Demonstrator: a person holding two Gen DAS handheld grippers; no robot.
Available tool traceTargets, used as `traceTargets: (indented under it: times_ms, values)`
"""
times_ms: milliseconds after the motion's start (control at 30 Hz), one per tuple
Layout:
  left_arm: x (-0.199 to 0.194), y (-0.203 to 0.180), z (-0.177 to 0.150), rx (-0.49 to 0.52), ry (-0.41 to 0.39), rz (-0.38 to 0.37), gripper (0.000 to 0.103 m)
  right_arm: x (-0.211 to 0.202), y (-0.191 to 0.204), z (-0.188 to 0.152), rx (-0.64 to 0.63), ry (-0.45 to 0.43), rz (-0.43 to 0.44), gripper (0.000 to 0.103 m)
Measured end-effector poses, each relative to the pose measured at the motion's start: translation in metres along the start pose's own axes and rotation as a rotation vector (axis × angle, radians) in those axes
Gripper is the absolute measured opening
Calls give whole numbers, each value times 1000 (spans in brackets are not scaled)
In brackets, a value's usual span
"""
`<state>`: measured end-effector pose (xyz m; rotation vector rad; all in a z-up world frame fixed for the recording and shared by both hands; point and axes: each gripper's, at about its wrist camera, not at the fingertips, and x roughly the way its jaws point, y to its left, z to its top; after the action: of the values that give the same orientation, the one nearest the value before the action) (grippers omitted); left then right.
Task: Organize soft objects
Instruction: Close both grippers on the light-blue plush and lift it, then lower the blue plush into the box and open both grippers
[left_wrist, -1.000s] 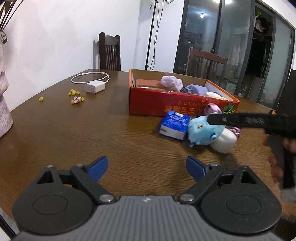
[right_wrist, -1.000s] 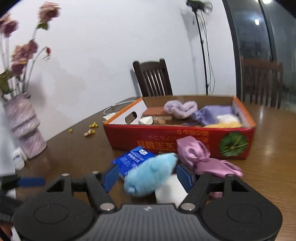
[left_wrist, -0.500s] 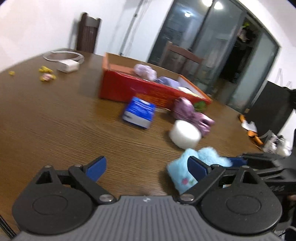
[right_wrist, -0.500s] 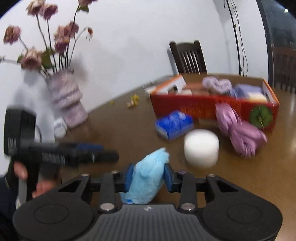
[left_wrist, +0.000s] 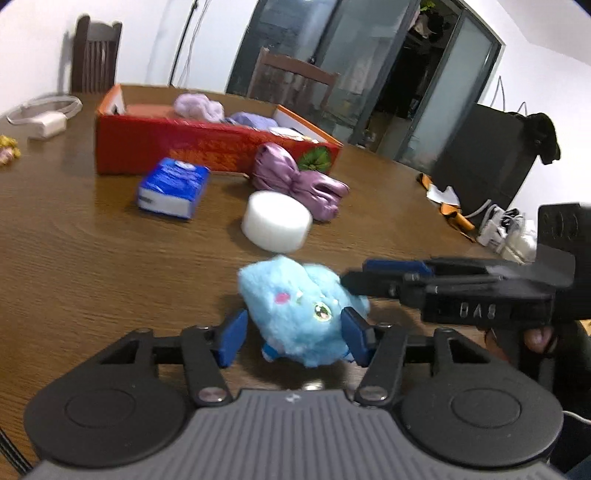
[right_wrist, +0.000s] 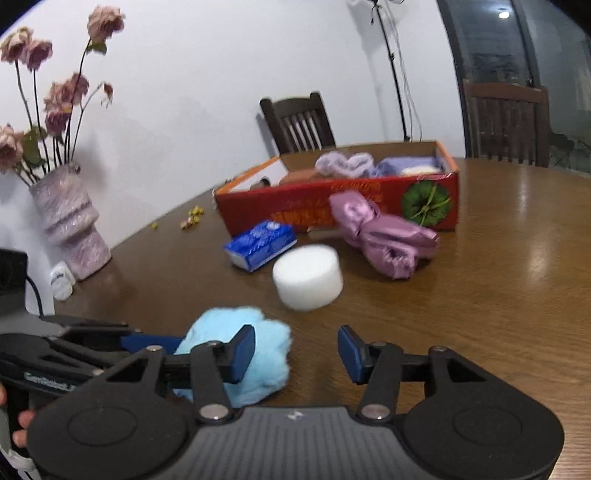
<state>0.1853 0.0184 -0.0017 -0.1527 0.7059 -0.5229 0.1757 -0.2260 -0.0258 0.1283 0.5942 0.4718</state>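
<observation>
A blue plush toy (left_wrist: 303, 306) sits between the pads of my left gripper (left_wrist: 293, 338), whose jaws close around it. In the right wrist view the plush (right_wrist: 240, 354) lies left of my right gripper (right_wrist: 295, 350), which is open and empty. The right gripper (left_wrist: 388, 280) also shows in the left wrist view, just right of the plush. A white foam cylinder (right_wrist: 308, 277), a blue tissue pack (right_wrist: 260, 249) and a purple satin bow (right_wrist: 384, 236) lie on the table before the red box (right_wrist: 317, 214), which holds several soft items.
A purple vase with dried roses (right_wrist: 70, 225) stands at the table's left edge. A white charger with cable (left_wrist: 46, 118) lies far left. Chairs (right_wrist: 299, 122) stand behind the wooden table (right_wrist: 498, 295). Small yellow bits (right_wrist: 192, 218) lie near the box.
The right gripper carried the plush back from the box, then opened and let it go. The left gripper has narrowed around the plush.
</observation>
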Motion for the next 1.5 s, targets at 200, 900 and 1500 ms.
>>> traceTargets:
  times_ms: [200, 900, 1500]
  values:
    - [-21, 40, 6, -94, -56, 182, 59, -5, 24, -4, -101, 42, 183, 41]
    - [9, 25, 18, -162, -23, -63, 35, 20, -7, 3, 112, 52, 168, 24]
    - [112, 115, 211, -222, -88, 222, 36, 190, -33, 238, -116, 96, 210, 24]
